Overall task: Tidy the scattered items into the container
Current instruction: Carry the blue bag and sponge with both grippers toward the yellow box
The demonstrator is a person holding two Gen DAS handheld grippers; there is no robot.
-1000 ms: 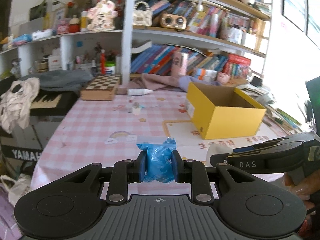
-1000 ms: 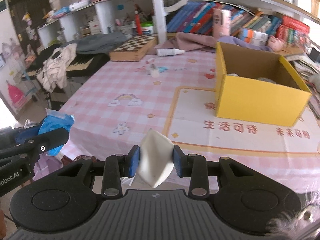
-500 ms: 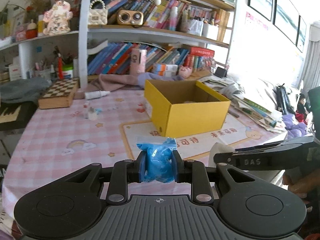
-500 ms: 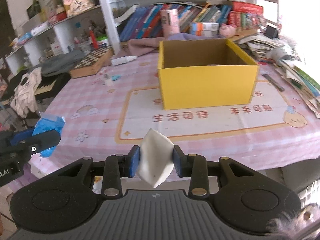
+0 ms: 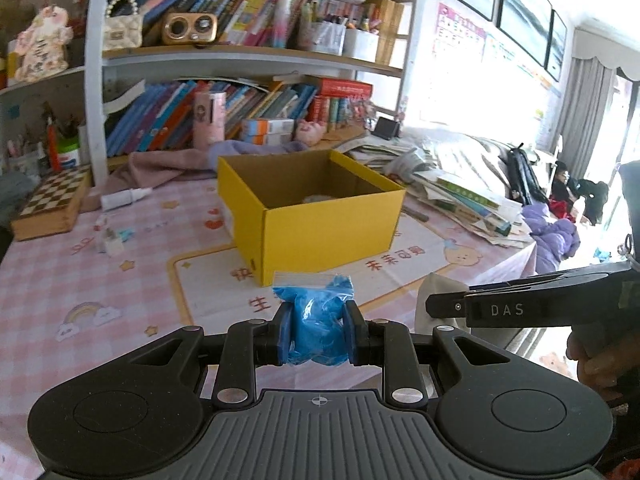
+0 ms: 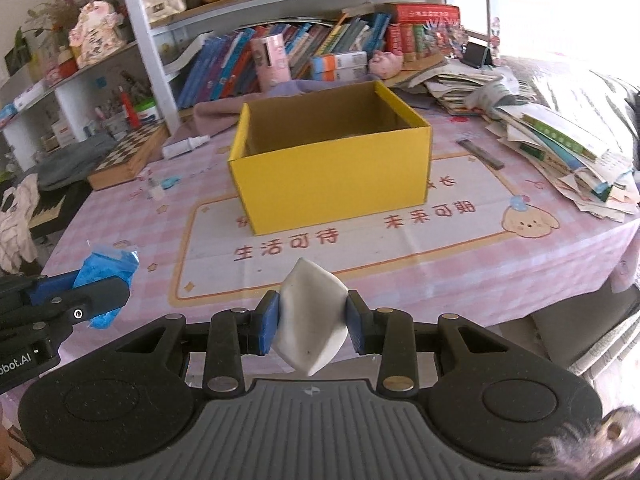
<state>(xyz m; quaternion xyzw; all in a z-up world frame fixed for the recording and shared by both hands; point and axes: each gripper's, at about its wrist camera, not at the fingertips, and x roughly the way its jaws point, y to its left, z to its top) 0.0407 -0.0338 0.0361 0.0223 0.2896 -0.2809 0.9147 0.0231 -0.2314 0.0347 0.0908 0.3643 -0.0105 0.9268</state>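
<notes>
Near tabletop edge: left tool (image 5: 316, 334) pinching blue bag (image 5: 318, 328), soft, light.
Right tool (image 6: 312, 326): pinching white pouch (image 6: 310, 324), squashy; grip mid-body.
Box (image 6: 332, 176): far, open.

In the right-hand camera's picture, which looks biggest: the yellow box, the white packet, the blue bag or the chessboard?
1. yellow box, by far.
2. white packet, though it sits nearest the camera.
3. chessboard and blue bag: too alike to rank; the bag is partly hidden.
</notes>
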